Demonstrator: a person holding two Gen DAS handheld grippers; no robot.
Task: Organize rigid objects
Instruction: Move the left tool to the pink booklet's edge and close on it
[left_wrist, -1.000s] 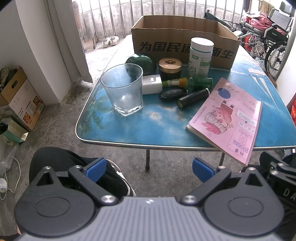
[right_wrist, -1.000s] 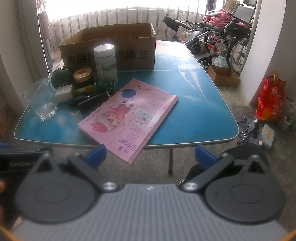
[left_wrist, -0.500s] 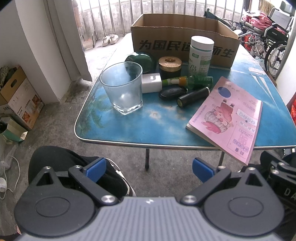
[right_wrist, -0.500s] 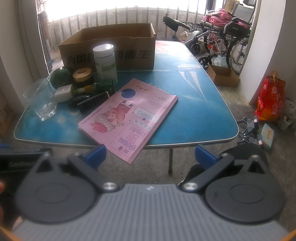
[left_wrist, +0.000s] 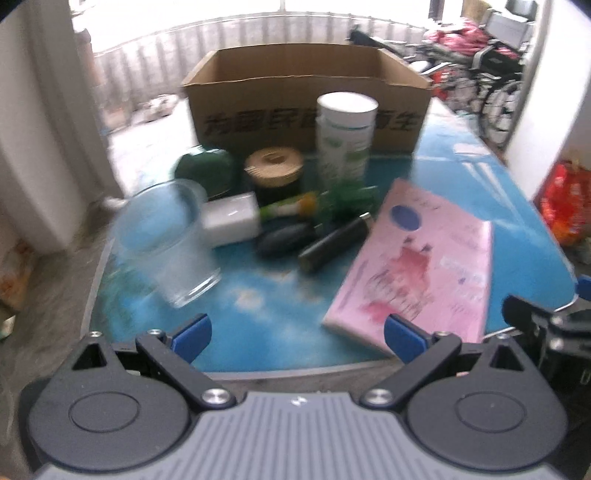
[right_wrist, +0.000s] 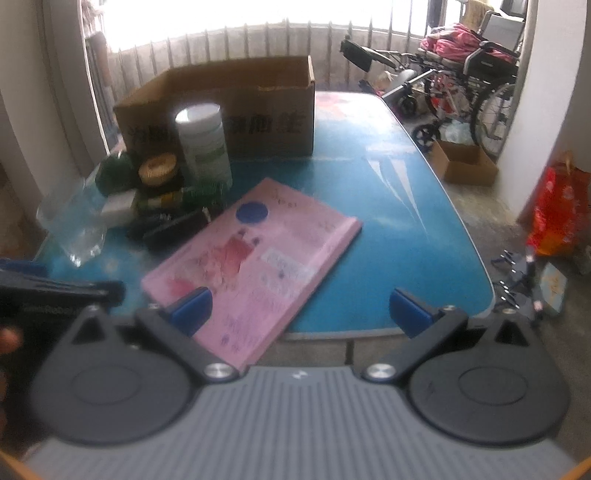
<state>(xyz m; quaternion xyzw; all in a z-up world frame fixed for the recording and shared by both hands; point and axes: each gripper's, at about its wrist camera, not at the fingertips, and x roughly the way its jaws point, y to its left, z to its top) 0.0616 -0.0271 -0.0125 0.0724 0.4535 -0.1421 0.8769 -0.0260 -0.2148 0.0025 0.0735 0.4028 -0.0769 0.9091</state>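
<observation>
Left gripper (left_wrist: 295, 334) and right gripper (right_wrist: 301, 306) — both spread wide, holding nothing.

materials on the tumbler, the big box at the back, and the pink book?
Tumbler: clear glass by the look, since the table shows through it and the base looks thick; clear plastic not ruled out.
Box: brown corrugated cardboard, matte, with a torn top edge and dark printed characters.
Pink book: paper, printed cover with a slight sheen, page block visible along its edge.
</observation>
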